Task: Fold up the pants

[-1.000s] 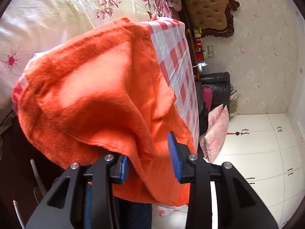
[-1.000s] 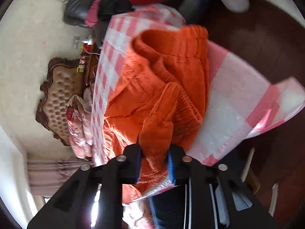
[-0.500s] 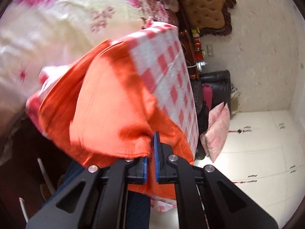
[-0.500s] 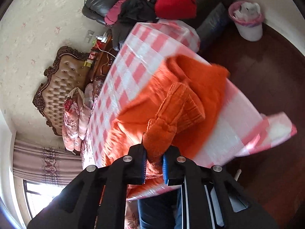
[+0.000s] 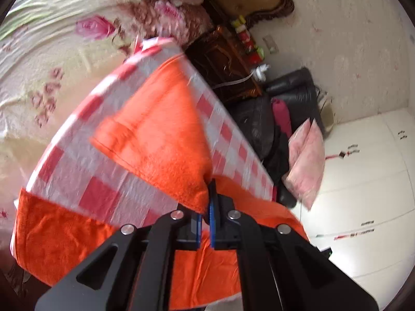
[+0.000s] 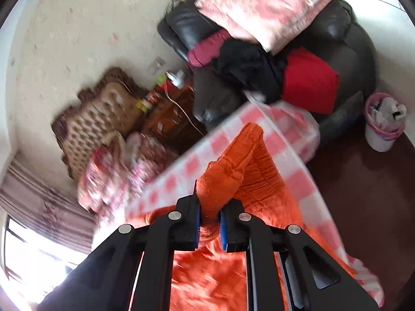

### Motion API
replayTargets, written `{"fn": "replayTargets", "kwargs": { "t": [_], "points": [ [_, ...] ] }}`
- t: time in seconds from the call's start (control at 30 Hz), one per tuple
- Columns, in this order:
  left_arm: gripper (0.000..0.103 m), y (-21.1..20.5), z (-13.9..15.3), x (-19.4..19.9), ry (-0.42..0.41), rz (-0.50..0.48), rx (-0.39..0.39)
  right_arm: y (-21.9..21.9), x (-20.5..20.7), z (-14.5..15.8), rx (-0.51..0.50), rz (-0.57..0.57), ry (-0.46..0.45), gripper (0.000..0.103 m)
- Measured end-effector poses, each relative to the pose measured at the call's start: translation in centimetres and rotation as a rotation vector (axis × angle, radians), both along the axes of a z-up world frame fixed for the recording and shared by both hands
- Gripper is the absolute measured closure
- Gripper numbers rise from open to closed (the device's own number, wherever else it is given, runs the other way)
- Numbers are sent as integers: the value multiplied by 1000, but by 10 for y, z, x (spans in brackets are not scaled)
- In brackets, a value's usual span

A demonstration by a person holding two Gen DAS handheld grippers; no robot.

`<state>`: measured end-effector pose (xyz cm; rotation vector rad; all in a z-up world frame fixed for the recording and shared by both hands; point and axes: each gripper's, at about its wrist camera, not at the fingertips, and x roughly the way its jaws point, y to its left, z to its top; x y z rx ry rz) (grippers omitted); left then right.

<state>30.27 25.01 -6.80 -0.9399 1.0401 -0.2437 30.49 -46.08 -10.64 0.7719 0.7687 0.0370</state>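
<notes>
Left claw (image 5: 206,207): jaws drawn together on a thin edge of the orange pants (image 5: 160,140). The blue pads (image 5: 212,207) pinch a corner of the fleece fabric, and the cloth rises from the pinch in a lifted flap.

Right claw (image 6: 209,216): jaws clamped on a thick bunched fold of the orange pants (image 6: 249,171). The gathered, ribbed part of the garment stands up between the blue pads (image 6: 222,224).

Position of the garment: the pants lie on the bench (image 5: 85,171), which is covered by a pink-and-white checked cloth (image 6: 181,171). Part of the garment is raised off the cloth at both pinch points. In the left wrist view, a further orange portion lies along the near edge of the bench, under the claw. In the right wrist view, orange fabric spreads beneath the claw, blurred.

Surroundings: a bed with a floral cover (image 5: 52,59) lies beyond the bench, with a tufted headboard (image 6: 101,119) against the wall. A black leather chair (image 6: 345,41) carries a pink cushion (image 6: 262,7) and a red garment (image 6: 311,83). A white bin with a pink liner (image 6: 384,124) stands on the dark floor near the chair.
</notes>
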Motion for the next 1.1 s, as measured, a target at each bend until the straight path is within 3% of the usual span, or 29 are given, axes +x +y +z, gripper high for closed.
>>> {"fn": "replayTargets", "kwargs": {
  "t": [0.1,0.23,0.33,0.4,0.5,0.57,0.67,0.7,0.73,0.83,0.87,0.97,1.0,1.03,1.07,1.1],
  "points": [
    [99,3,-31,-41,41,-16,-22,-10,-28,-42,36,5,51,90],
    [99,11,-56,-118,8,-17,-31,-23,-82,-90,51,39,100,90],
    [99,18,-90,-178,24,22,-31,-22,-114,-124,40,93,149,90],
    [99,18,-115,-197,56,38,-65,-22,-124,-141,18,94,197,90],
    [99,15,-129,-213,45,50,-1,-25,-133,-155,35,98,200,88],
    [98,13,-131,-215,26,51,-8,-27,-136,-153,66,86,195,78],
    [63,17,-130,-216,2,77,-19,-32,-135,-151,112,65,190,57],
    [62,21,-130,-218,-3,93,-34,-33,-136,-149,121,56,187,42],
    [62,24,-130,-219,-8,97,-54,-35,-139,-147,124,38,176,37],
    [62,28,-131,-223,-8,115,-86,-42,-143,-143,164,-20,156,34],
    [62,27,-132,-222,-5,115,-87,-44,-144,-144,166,-36,161,34],
    [77,31,-140,-220,13,134,-114,-46,-144,-146,114,-70,191,35],
    [81,34,-144,-220,17,144,-131,-44,-144,-143,84,-72,188,45],
    [87,37,-145,-219,20,155,-141,-42,-145,-141,59,-70,187,71],
    [99,40,-145,-219,22,158,-140,-40,-144,-139,24,-67,191,81],
    [102,41,-144,-217,22,160,-134,-36,-143,-136,-9,-63,192,82]
  ]
}}
